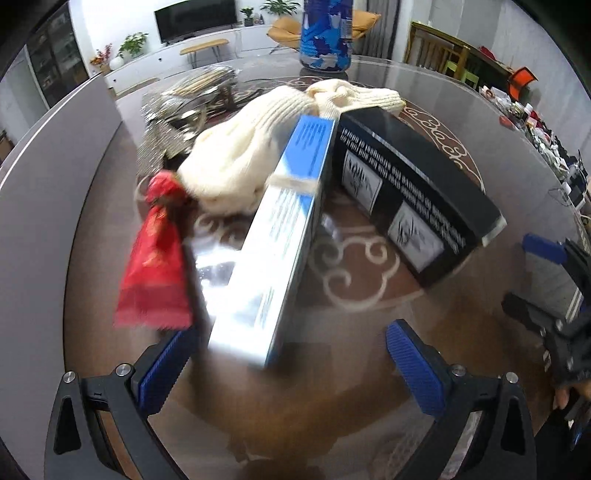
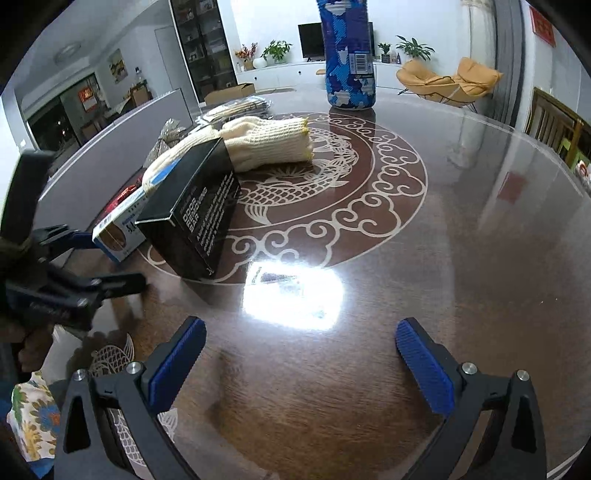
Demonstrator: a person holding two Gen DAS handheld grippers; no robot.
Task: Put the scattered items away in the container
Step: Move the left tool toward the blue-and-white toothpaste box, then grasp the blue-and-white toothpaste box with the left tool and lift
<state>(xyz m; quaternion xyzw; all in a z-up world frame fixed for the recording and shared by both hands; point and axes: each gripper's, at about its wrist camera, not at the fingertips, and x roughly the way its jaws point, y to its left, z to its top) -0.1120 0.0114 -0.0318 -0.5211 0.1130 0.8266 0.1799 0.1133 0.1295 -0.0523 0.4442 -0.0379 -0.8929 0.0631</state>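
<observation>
Looks like the reach-in stage: the left gripper [image 1: 288,365] is spread wide right in front of the glossy blue-and-white box [image 1: 273,236], so next it probably needs to straddle that slick cardboard and squeeze. The right gripper [image 2: 301,360] hangs wide and empty over the shiny table [image 2: 461,229]. Knit gloves [image 1: 243,155], a matte black box [image 1: 410,192] and a crinkly red packet [image 1: 155,266] sit bunched together; can't pick out a container.

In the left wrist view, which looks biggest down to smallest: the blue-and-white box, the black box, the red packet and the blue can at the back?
1. Blue-and-white box, though it lies nearest the camera.
2. Black box, close to it in apparent size.
3. Red packet.
4. Blue can, farthest away and cut off at the top, so its true size is unsure.
</observation>
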